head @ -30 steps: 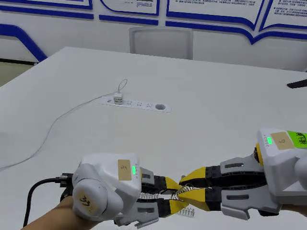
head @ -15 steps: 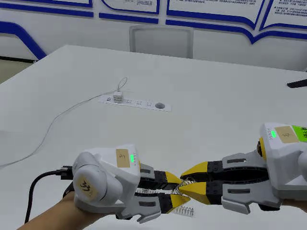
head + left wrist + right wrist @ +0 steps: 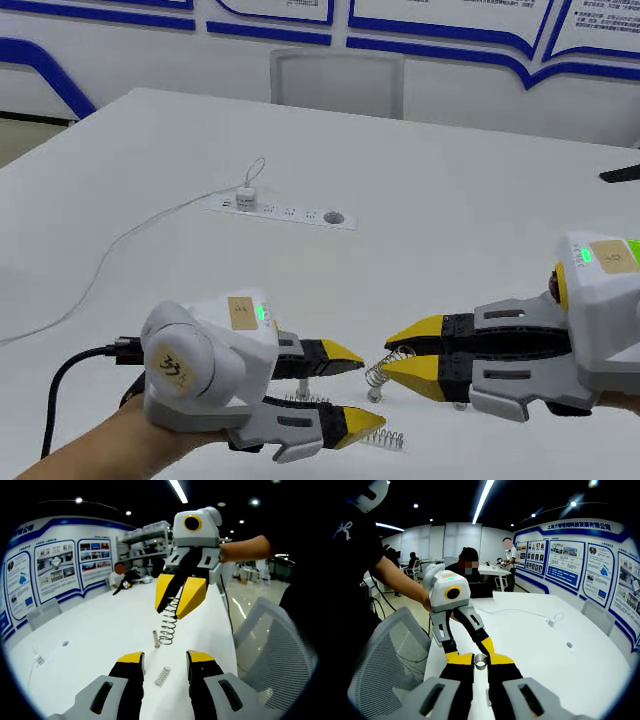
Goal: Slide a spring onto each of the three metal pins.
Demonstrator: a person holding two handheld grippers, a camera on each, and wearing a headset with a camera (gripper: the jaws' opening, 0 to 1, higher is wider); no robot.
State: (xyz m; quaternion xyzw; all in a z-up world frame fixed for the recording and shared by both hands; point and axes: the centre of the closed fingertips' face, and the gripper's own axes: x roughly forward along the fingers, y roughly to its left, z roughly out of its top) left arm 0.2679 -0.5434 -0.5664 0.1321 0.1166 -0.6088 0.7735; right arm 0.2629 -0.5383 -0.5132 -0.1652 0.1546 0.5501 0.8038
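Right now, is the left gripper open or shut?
Open. In its own view the left gripper has its jaws spread apart, with bare table and a loose spring showing in the gap.

Two claws: left claw (image 3: 373, 388), right claw (image 3: 387, 354). Two springs for sure: one pinched spring (image 3: 169, 625) in the right claw, one loose spring (image 3: 161, 676) on the surface (image 3: 450, 230). One upright pin (image 3: 156, 639) clear; further pins too small to tell. One power strip (image 3: 283, 212), one chair (image 3: 335, 85).

I see a white table (image 3: 450, 200) bearing a power strip (image 3: 283, 212) and cable (image 3: 110, 250). A loose spring (image 3: 385, 438) lies near an upright pin (image 3: 156, 639).
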